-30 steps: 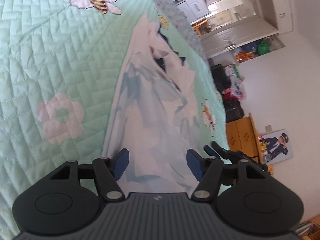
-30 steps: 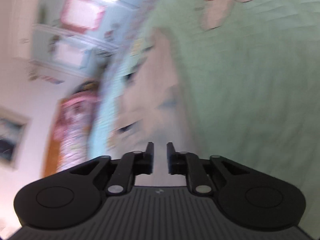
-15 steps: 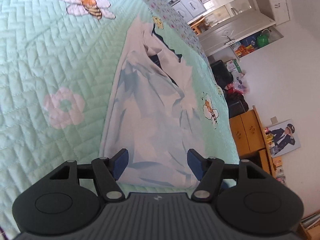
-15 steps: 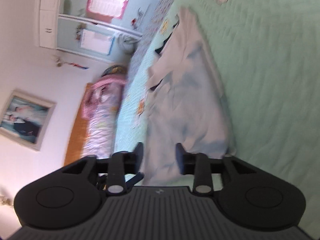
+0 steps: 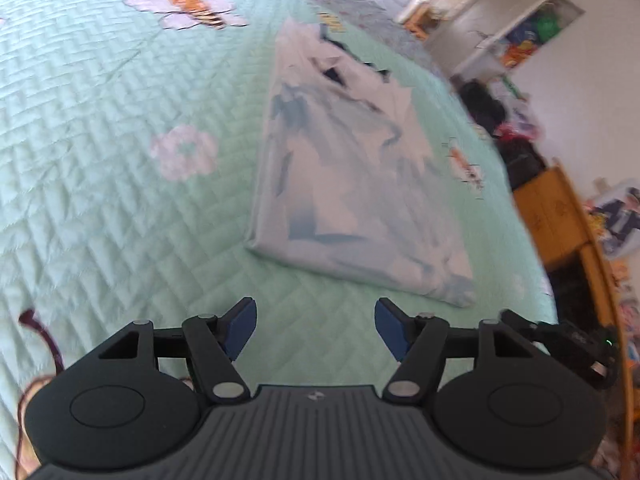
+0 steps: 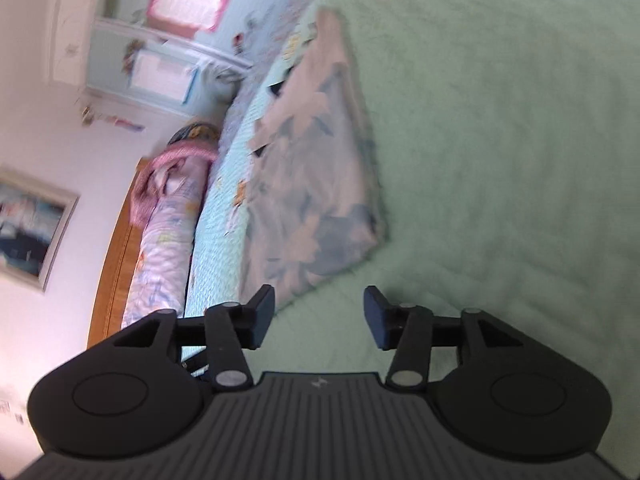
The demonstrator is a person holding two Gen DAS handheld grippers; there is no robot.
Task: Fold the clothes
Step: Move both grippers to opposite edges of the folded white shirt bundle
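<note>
folded garment point(image 5: 352, 184) on bed point(image 5: 100, 184) | left tongs point(image 5: 312, 328): wide, empty, garment at 12 o'clock, apart | right tongs point(image 6: 319, 316): opening, empty, garment point(image 6: 316, 184) at 12 o'clock

One folded garment point(image 5: 352, 184) lies on the bed's green quilt point(image 5: 100, 184); left of it, one stitched bee point(image 5: 188, 10) and one pink flower point(image 5: 184, 152); right of it, another bee point(image 5: 464, 166)

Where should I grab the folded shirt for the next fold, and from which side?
Probably the near corners of the shirt: left gripper at the left corner, right gripper, jaws opening, at the other. The near hem lies flat, facing both, nothing between either's jaws.
</note>
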